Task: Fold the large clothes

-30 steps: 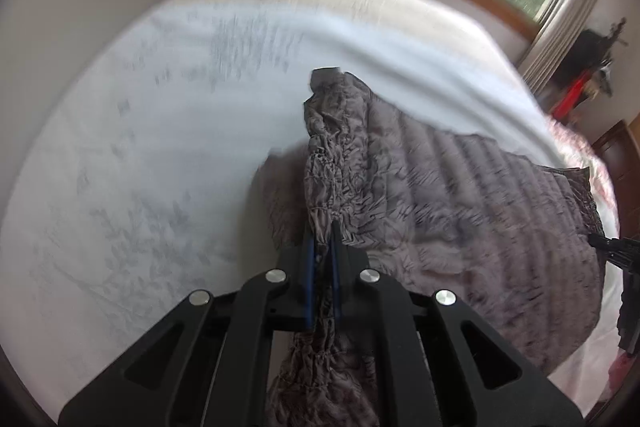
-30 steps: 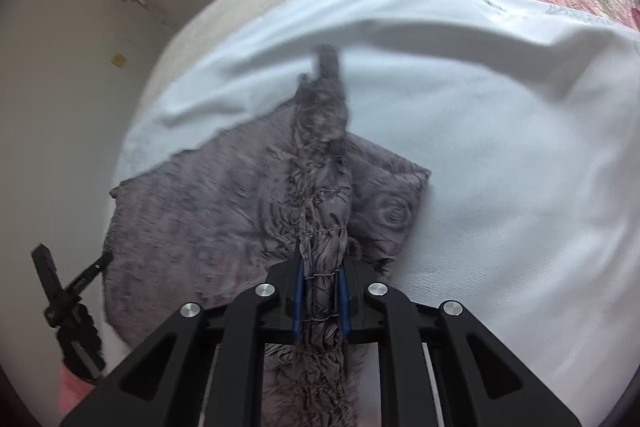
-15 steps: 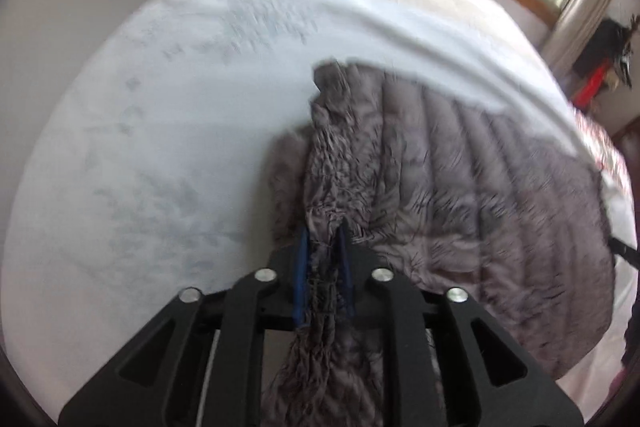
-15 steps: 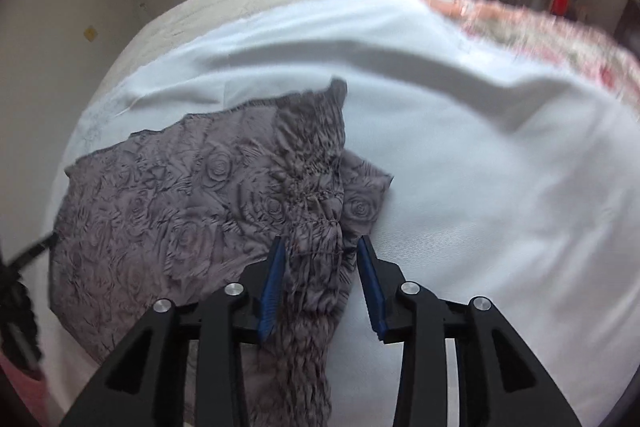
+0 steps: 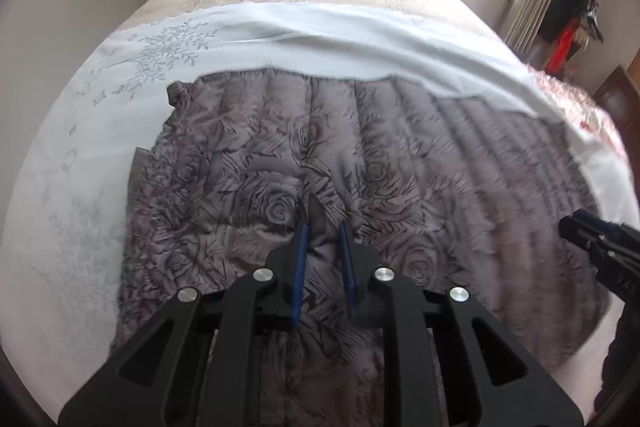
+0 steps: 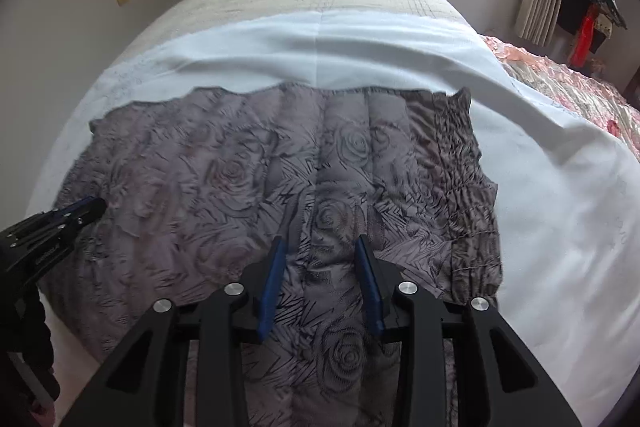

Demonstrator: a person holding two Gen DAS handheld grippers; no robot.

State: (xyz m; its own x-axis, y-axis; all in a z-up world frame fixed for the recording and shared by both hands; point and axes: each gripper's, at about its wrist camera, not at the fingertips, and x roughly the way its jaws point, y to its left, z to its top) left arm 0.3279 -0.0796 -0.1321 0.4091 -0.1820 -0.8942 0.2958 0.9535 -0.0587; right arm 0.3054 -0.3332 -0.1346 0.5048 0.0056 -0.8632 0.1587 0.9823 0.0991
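Grey garment (image 5: 360, 155) is being left spread on sheet (image 6: 400, 43), left gripper (image 5: 323, 251) and right gripper (image 6: 322, 267) both released; uneven regrasping risks a skewed fold.

No legible text, labels or numbers.

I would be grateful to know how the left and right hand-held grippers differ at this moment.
The right hand-held gripper has its jaws spread wider than the left hand-held gripper. The left one sits nearer the grey rose-patterned garment's left side, the right one nearer its gathered right edge. Both are open, gripping nothing, and poised over the garment spread on the white sheet.
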